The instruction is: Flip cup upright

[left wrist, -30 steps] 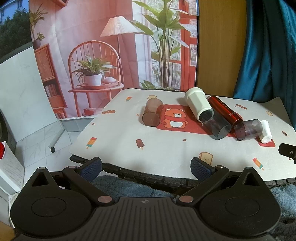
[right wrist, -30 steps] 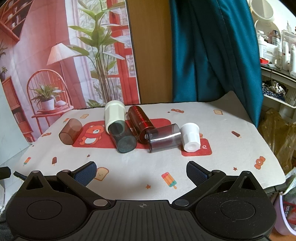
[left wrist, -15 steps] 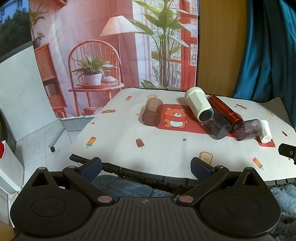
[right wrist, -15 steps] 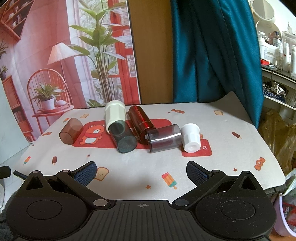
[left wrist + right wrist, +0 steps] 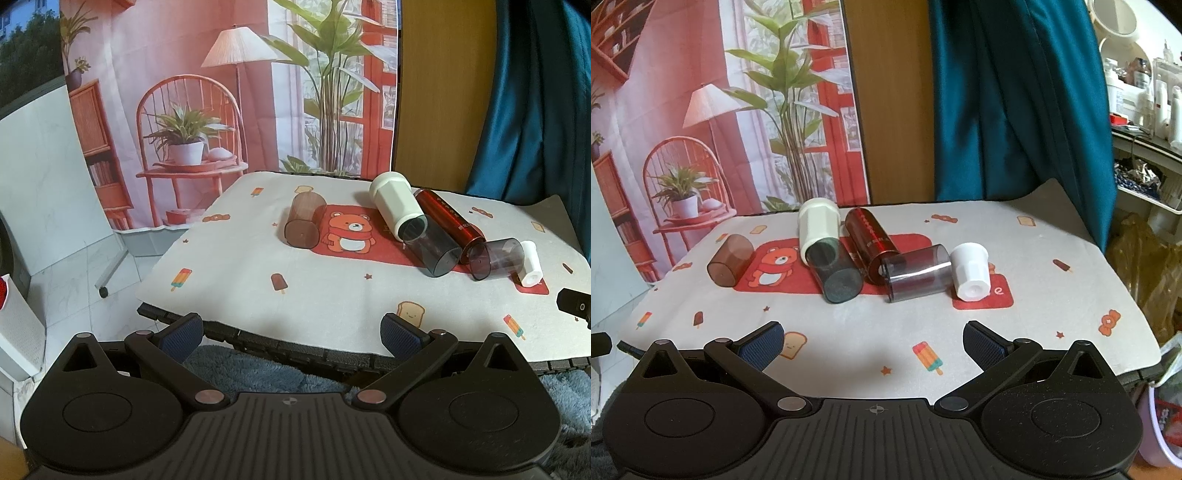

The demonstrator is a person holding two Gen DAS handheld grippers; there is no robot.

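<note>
Printed cloth covers the worktop (image 5: 1052, 314); all cups lie toppled, none upright. Brown cup (image 5: 730, 259) sits alone at 10 o'clock, likeliest first pick. Left tongs (image 5: 291, 330) and right tongs (image 5: 873, 341) are released, empty, short of the cups.

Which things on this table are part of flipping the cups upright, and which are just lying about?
Part of the job:
brown cup
cream cup
dark teal cup
red cup
smoky grey cup
small white cup
All lie on their sides.
left tool and right tool, both open

Just there:
bear-print table mat
teal curtain
room-scene backdrop
</note>
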